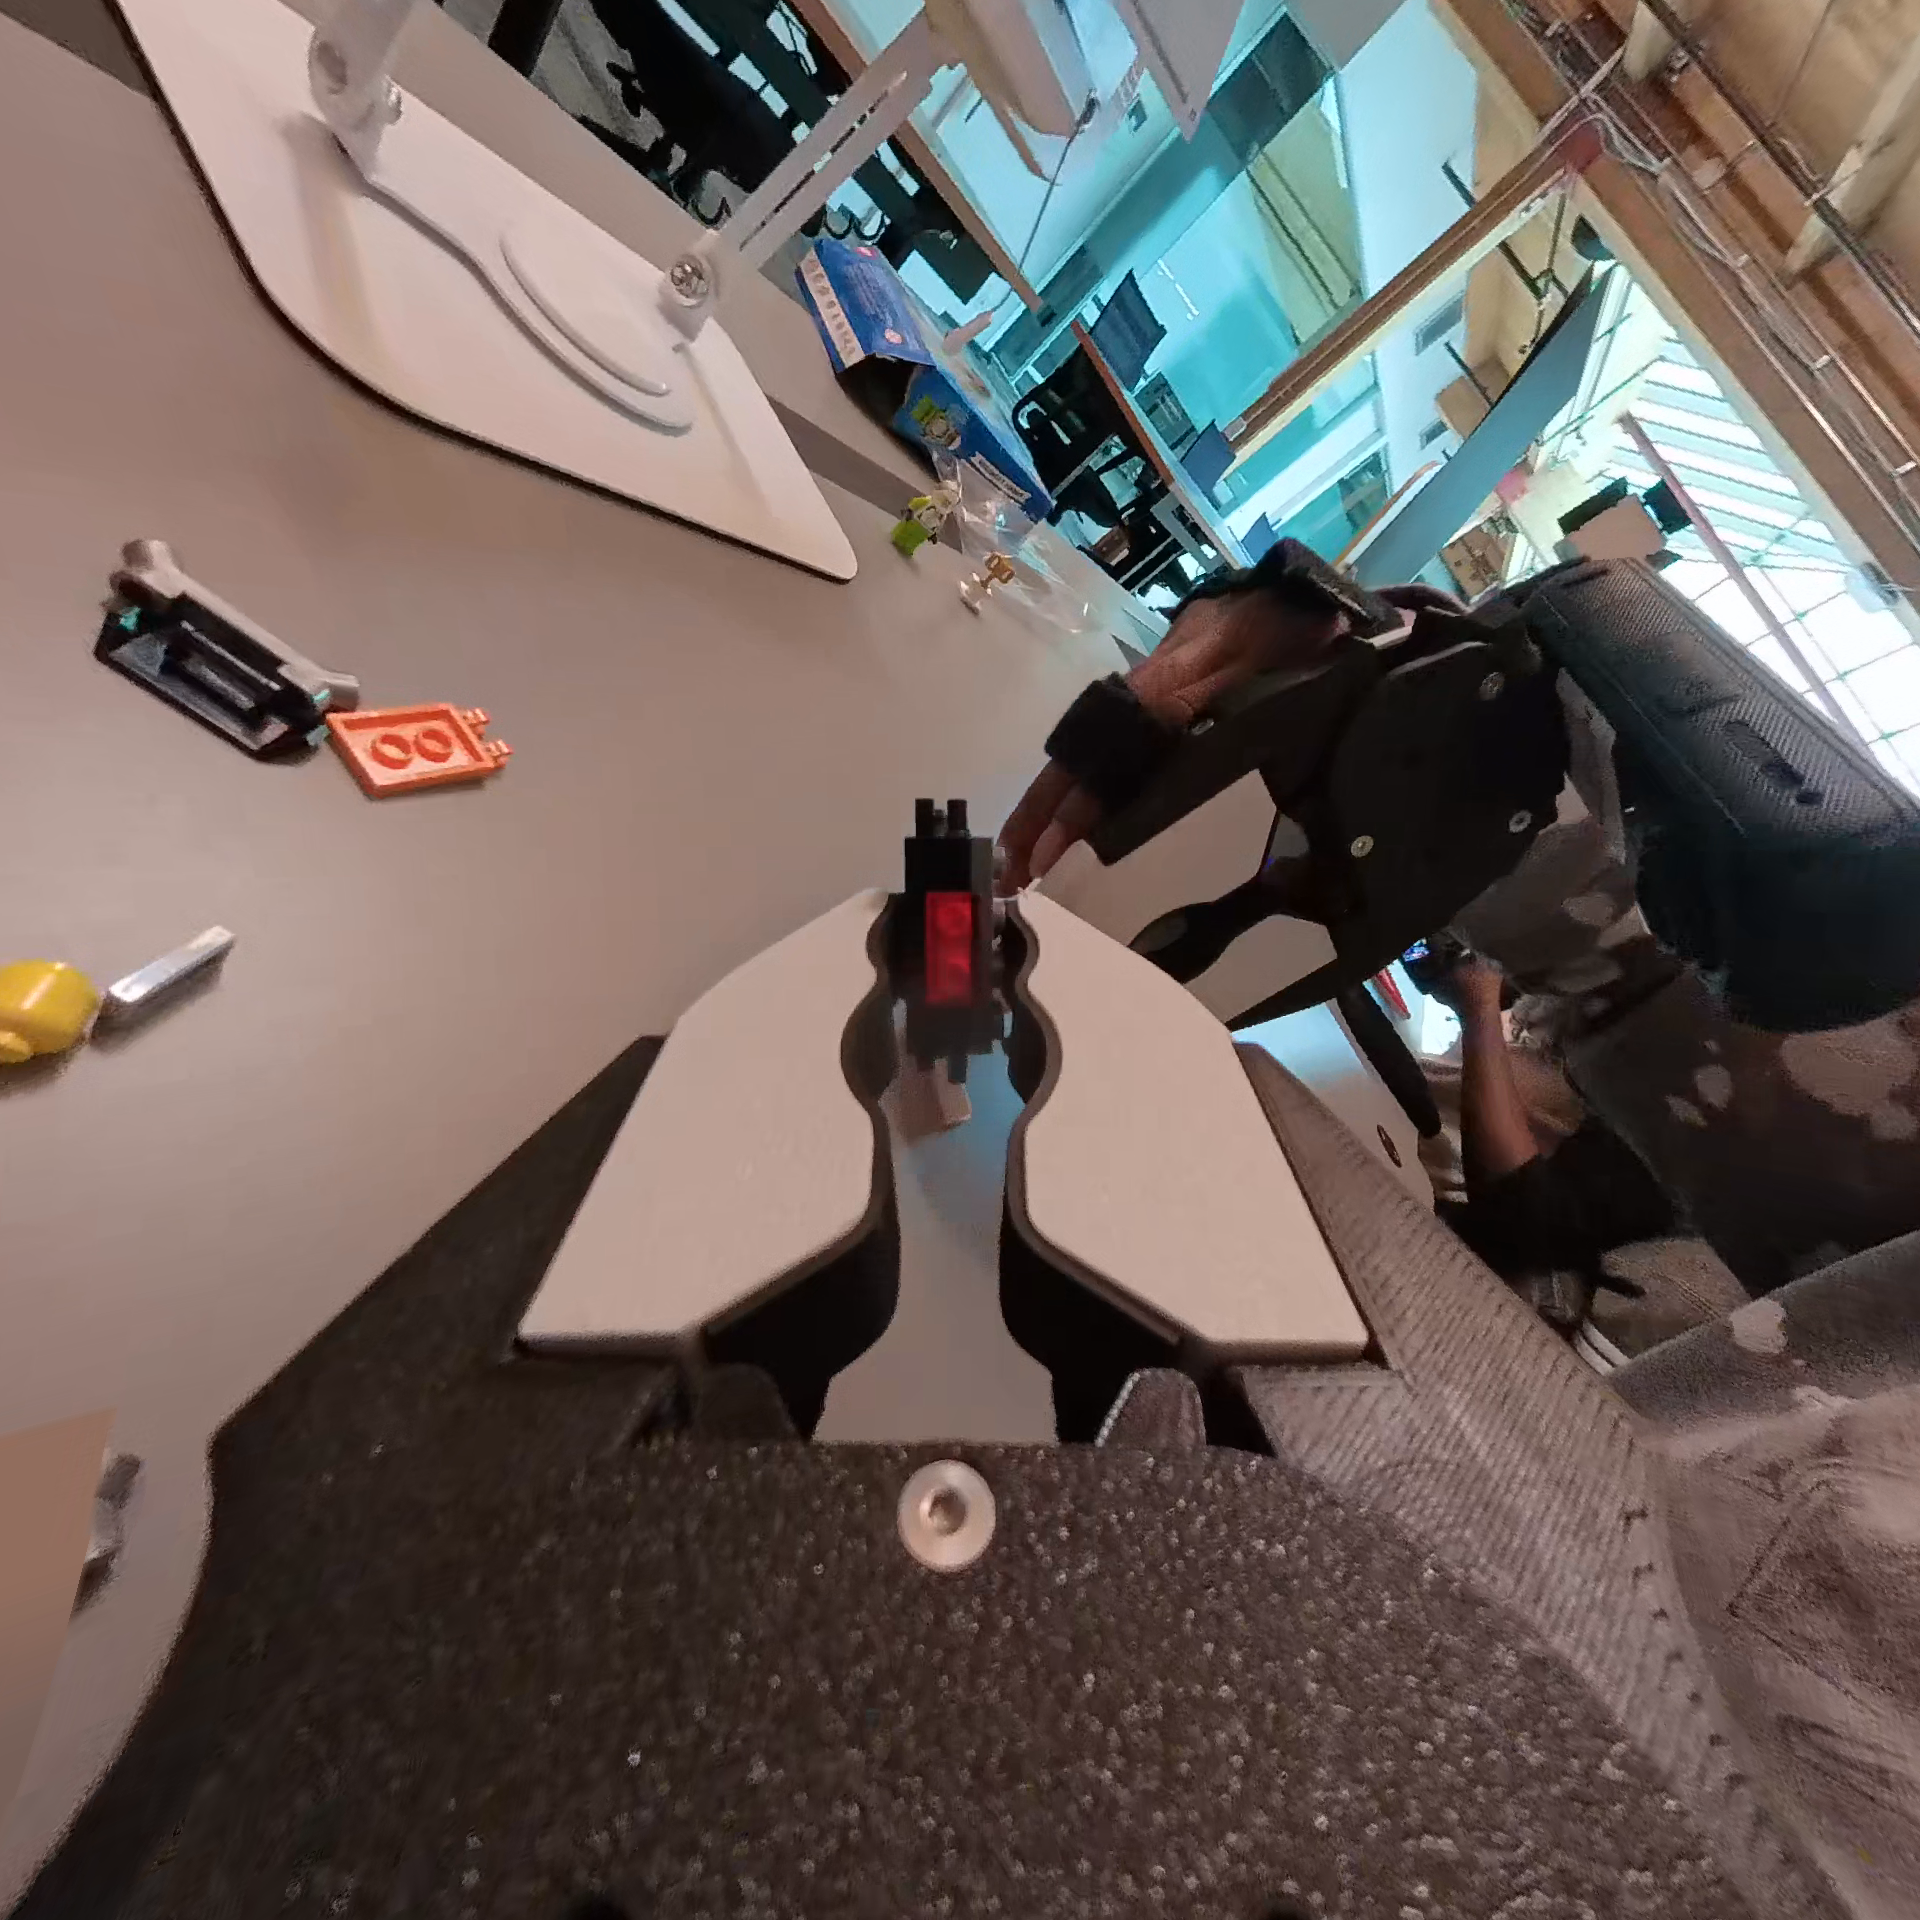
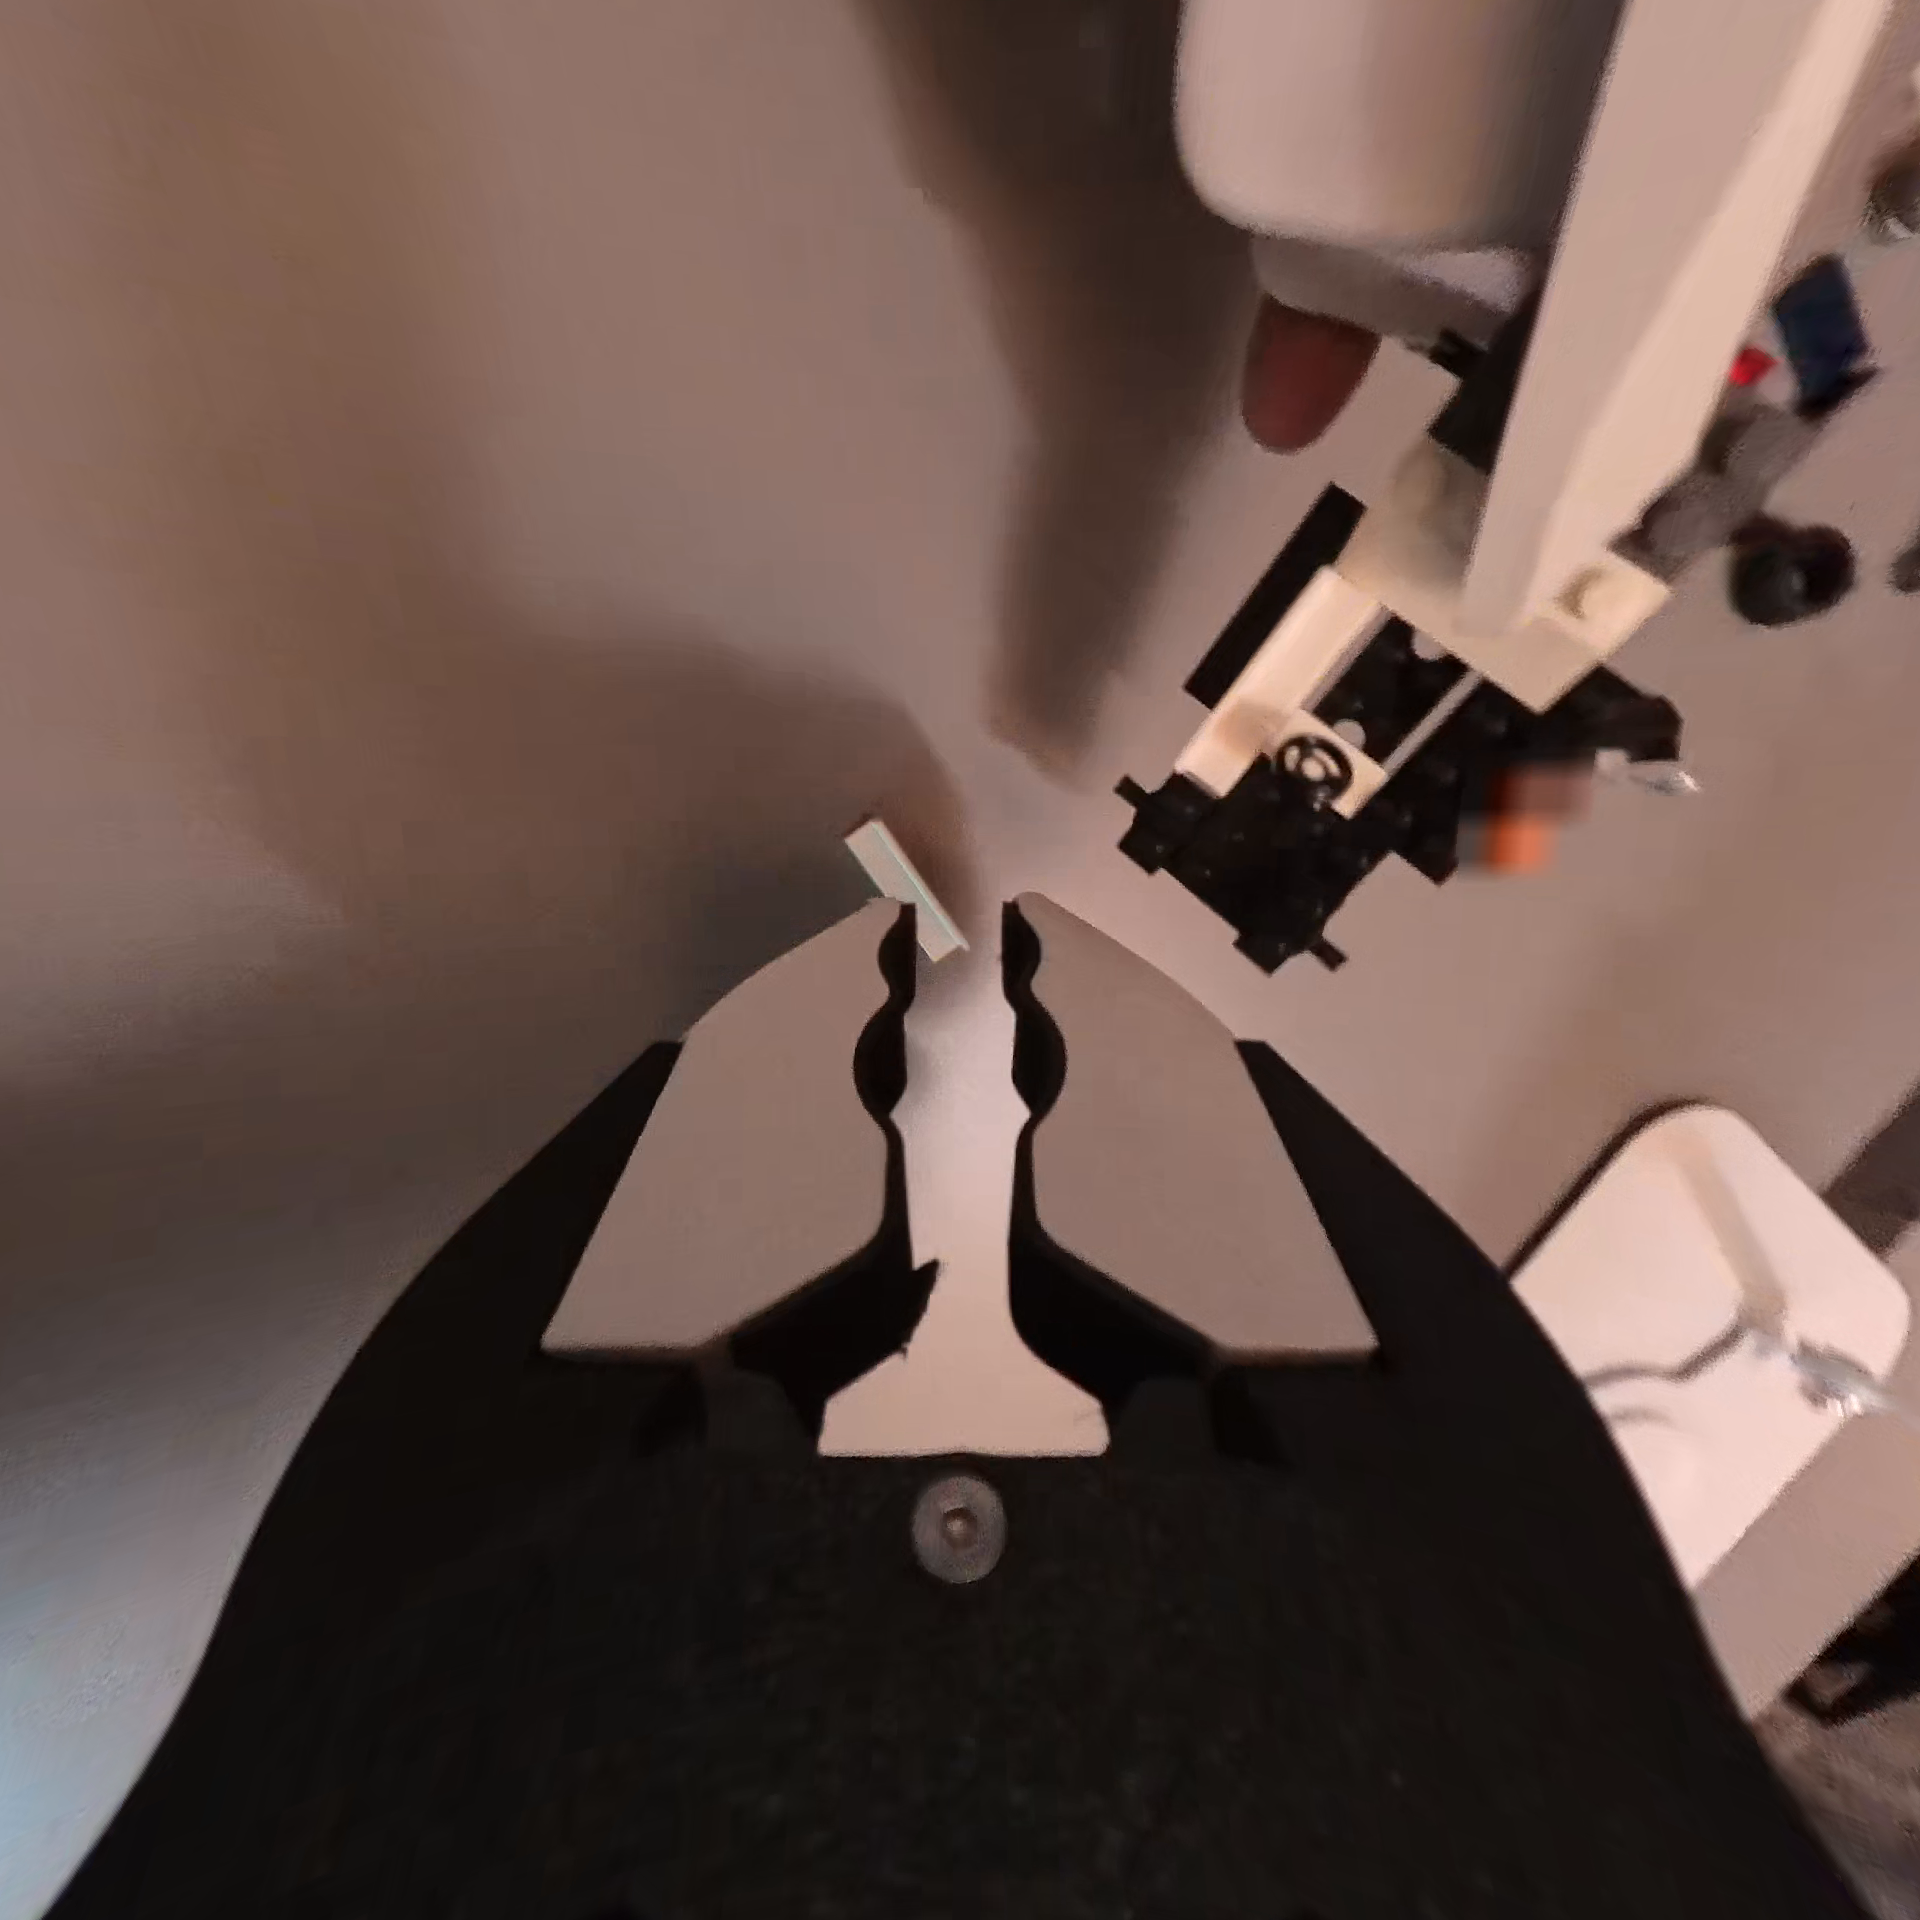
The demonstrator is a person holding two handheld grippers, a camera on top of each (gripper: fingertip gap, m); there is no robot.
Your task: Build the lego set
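Note:
My left gripper (image 1: 951, 914) is shut on a small black lego assembly with a red piece (image 1: 948, 951), held above the grey table. In the right wrist view the same assembly (image 2: 1299, 810) shows as a black chassis with white parts and a steering wheel, clamped by the left gripper's white fingers (image 2: 1600, 343). My right gripper (image 2: 956, 925) is open with a narrow gap, pointing down at the table. A small white tile (image 2: 899, 883) lies at its left fingertip. The right gripper's black body (image 1: 1403, 790) and the gloved hand holding it show beyond the assembly.
An orange plate (image 1: 416, 748), a black and grey sub-assembly (image 1: 218, 665), a yellow piece (image 1: 42, 1008) and a grey piece (image 1: 171, 971) lie on the table at the left. A white monitor stand base (image 1: 499, 312), a green minifigure (image 1: 920, 520) and a blue box (image 1: 914, 353) stand farther back.

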